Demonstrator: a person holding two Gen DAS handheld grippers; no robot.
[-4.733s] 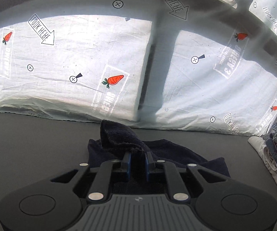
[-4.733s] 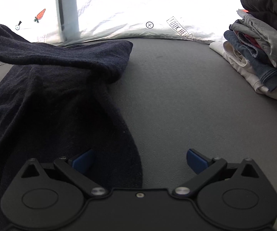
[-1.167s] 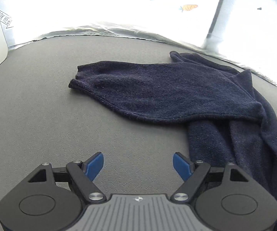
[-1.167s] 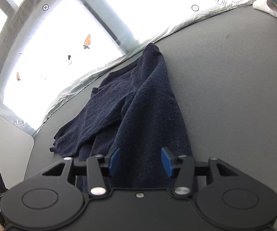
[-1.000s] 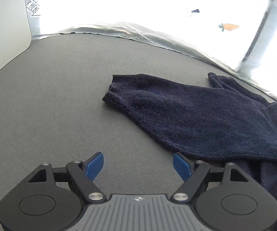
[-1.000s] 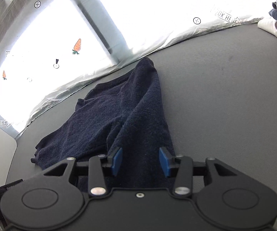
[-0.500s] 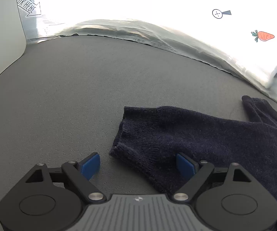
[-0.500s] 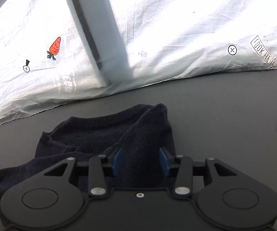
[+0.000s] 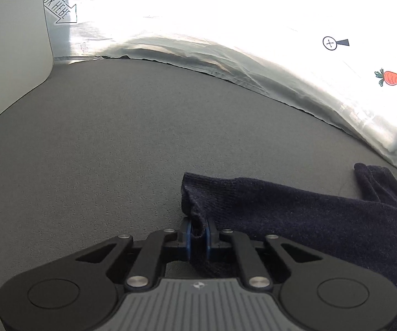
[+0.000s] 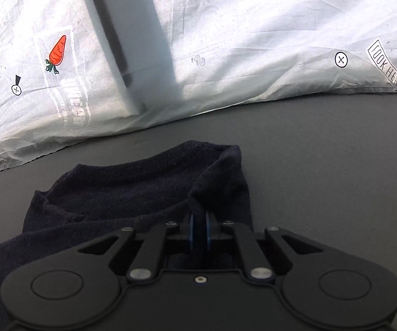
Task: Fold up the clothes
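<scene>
A dark navy knit sweater lies on the grey table. My left gripper is shut on the cuffed end of a sleeve, which sticks up between the blue pads. The sleeve runs off to the right. In the right wrist view the sweater is bunched in front of me, with a ribbed edge along its far side. My right gripper is shut on a raised fold of it near the right corner.
A white printed sheet with carrots and arrows hangs along the far edge of the table. A pale panel stands at the left end. Bare grey surface lies left of the sleeve and right of the sweater.
Both grippers have closed on the sweater: the left, open half a second ago, now pinches the sleeve cuff; the right, partly open over the fabric, now pinches a fold.
</scene>
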